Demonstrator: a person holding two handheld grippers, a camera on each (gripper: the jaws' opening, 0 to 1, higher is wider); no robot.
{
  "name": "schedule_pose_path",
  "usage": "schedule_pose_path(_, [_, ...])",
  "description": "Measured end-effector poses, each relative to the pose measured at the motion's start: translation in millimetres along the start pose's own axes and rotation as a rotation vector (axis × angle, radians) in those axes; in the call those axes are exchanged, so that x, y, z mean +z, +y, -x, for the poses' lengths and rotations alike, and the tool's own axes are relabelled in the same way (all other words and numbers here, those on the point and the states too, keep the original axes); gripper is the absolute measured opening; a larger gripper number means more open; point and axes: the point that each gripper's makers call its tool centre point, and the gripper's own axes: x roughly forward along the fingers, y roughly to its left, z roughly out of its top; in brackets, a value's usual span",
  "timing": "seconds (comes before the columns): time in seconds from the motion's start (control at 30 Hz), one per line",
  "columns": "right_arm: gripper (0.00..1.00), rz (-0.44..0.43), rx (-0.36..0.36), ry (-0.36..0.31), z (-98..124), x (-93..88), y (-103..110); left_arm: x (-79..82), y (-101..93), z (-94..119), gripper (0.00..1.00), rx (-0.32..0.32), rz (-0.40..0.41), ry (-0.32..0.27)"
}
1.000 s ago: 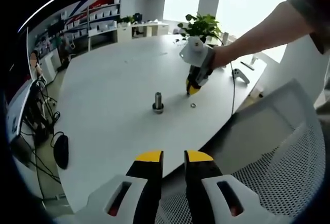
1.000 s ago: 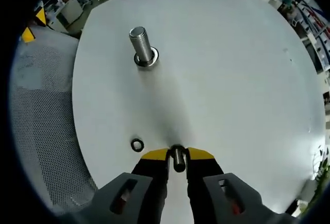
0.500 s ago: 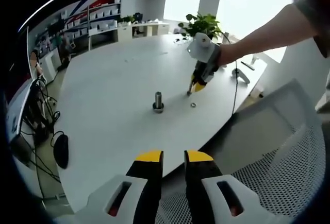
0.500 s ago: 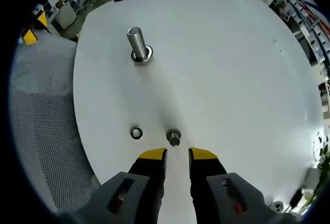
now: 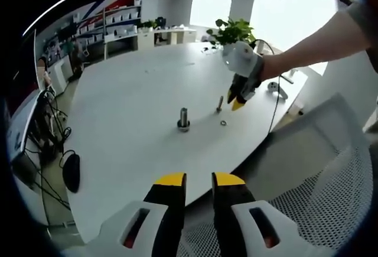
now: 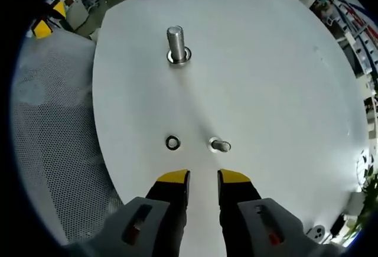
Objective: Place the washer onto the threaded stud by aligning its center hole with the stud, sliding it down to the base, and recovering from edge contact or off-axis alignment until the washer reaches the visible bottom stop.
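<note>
Two studs (image 6: 175,44) (image 6: 220,145), one washer (image 6: 172,143)

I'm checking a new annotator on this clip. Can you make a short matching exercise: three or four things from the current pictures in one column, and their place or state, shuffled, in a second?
Things:
1. tall threaded stud
2. washer
3. small bolt
4. right gripper

States:
A. open, holding nothing
B. flat on the table, left of the small bolt
C. upright on its base, far from the jaws
D. standing just ahead of the right jaw

Pairs: 1-C, 2-B, 3-D, 4-A
</note>
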Motion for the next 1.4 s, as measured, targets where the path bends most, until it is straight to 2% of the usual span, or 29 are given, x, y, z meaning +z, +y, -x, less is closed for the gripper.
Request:
schedule_pose_path(0.13, [0.22, -0.006, 0.017, -0.012, -4.7, 5.8, 10.8, 0.7, 0.8, -0.2, 0.15, 0.006, -0.002, -0.001])
schedule_pose_path(0.27, [0.22, 0.011, 0.059, 0.007, -14.2, 4.1, 28.8, 0.5, 1.0, -0.4, 0.15, 0.006, -0.001, 0.001])
schedule_pose_path(0.47, [0.23, 0.02, 0.07, 0.018, -22.9, 6.2, 37.9, 2.1, 1.7, -0.4, 0.15, 0.007, 0.0, -0.003])
schedule_pose_path(1.27, [0.22, 0.047, 0.061, 0.026, -35.6, 23.0, 34.2, 3.1, 2.6, 0.7, 0.15, 0.009, 0.006, -0.012])
schedule_pose_path(1.4, [0.21, 0.085, 0.075, 0.048, -35.3, 22.0, 33.7, 3.5, 2.7, 0.2, 0.15, 0.008, 0.004, -0.011])
